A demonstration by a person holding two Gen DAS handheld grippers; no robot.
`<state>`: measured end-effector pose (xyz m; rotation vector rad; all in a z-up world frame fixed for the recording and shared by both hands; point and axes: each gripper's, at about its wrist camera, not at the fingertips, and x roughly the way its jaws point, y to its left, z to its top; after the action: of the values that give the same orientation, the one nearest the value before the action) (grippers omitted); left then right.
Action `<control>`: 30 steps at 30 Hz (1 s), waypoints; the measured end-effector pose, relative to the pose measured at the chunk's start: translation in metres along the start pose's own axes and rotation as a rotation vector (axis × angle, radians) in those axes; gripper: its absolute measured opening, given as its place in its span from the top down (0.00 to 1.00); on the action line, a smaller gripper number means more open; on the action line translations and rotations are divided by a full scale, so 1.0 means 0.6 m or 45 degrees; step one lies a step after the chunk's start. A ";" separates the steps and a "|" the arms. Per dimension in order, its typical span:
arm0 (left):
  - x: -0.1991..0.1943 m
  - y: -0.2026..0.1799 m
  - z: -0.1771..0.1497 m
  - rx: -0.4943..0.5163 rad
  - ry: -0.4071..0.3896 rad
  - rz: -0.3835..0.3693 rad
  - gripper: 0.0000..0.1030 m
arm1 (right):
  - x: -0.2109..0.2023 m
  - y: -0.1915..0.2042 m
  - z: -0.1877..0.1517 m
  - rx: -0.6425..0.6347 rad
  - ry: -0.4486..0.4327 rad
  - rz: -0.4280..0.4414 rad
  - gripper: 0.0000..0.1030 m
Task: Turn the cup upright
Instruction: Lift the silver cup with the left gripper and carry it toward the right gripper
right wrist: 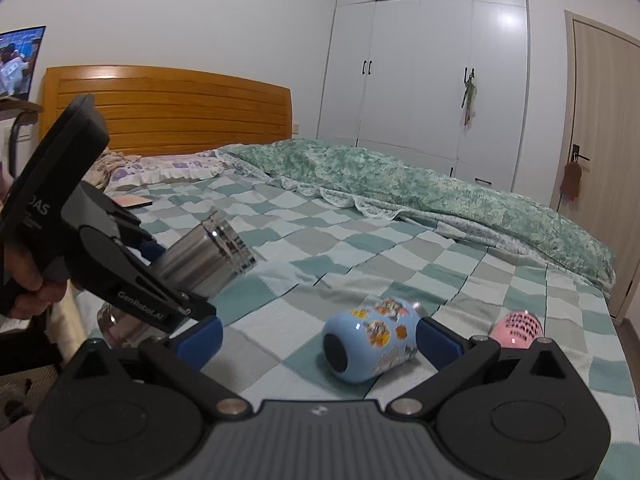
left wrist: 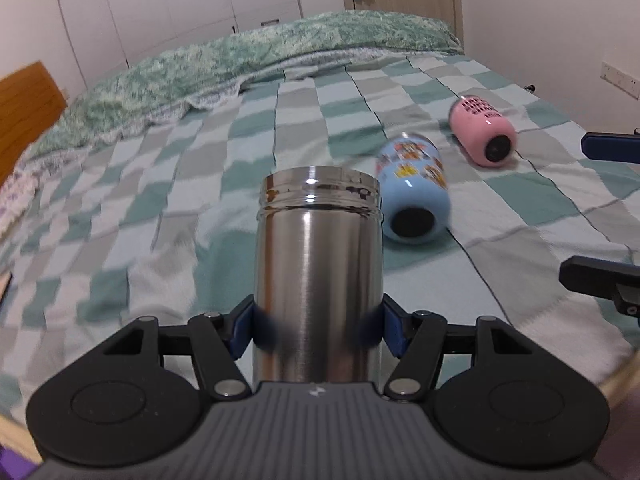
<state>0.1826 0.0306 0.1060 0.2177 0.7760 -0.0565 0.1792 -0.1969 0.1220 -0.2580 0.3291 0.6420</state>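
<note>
My left gripper [left wrist: 318, 330] is shut on a stainless steel cup [left wrist: 318, 264] and holds it tilted above the checked bedspread [left wrist: 160, 200], threaded mouth pointing forward. The steel cup [right wrist: 204, 258] and the left gripper [right wrist: 160, 268] also show at the left of the right wrist view. A light blue cup with stickers [left wrist: 414, 196] lies on its side to the right; in the right wrist view it [right wrist: 370, 344] lies just ahead, between my open right gripper's [right wrist: 318, 338] blue fingers [right wrist: 438, 344]. A pink cup [left wrist: 482, 132] lies on its side further right, also in the right wrist view [right wrist: 516, 328].
A green floral quilt [right wrist: 400, 188] is bunched along the far side of the bed. The wooden headboard [right wrist: 172, 108] and pillows [right wrist: 160, 168] are at the left end. White wardrobes [right wrist: 424, 64] and a door [right wrist: 600, 160] stand behind. The bed's edge runs near the pink cup.
</note>
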 end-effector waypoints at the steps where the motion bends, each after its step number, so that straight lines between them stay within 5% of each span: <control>1: -0.005 -0.005 -0.010 -0.015 0.012 -0.013 0.39 | -0.008 0.004 -0.005 -0.002 0.006 0.001 0.00; 9: -0.008 -0.038 -0.057 -0.088 0.104 -0.050 0.39 | -0.047 0.014 -0.042 0.011 0.051 0.006 0.00; 21: 0.047 -0.043 -0.055 -0.193 0.151 -0.014 0.38 | -0.058 0.009 -0.065 0.040 0.104 -0.045 0.00; 23: 0.044 -0.045 -0.053 -0.174 0.139 -0.016 0.35 | -0.057 0.009 -0.066 0.041 0.108 -0.048 0.00; 26: 0.023 -0.048 -0.049 -0.134 0.069 0.009 0.03 | -0.056 0.010 -0.065 0.039 0.114 -0.054 0.00; 30: -0.012 -0.040 -0.045 -0.109 -0.038 0.027 0.00 | -0.057 0.015 -0.055 0.037 0.105 -0.059 0.00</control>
<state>0.1557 0.0129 0.0882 0.1433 0.7444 -0.0068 0.1406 -0.2198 0.1036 -0.2641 0.4106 0.5816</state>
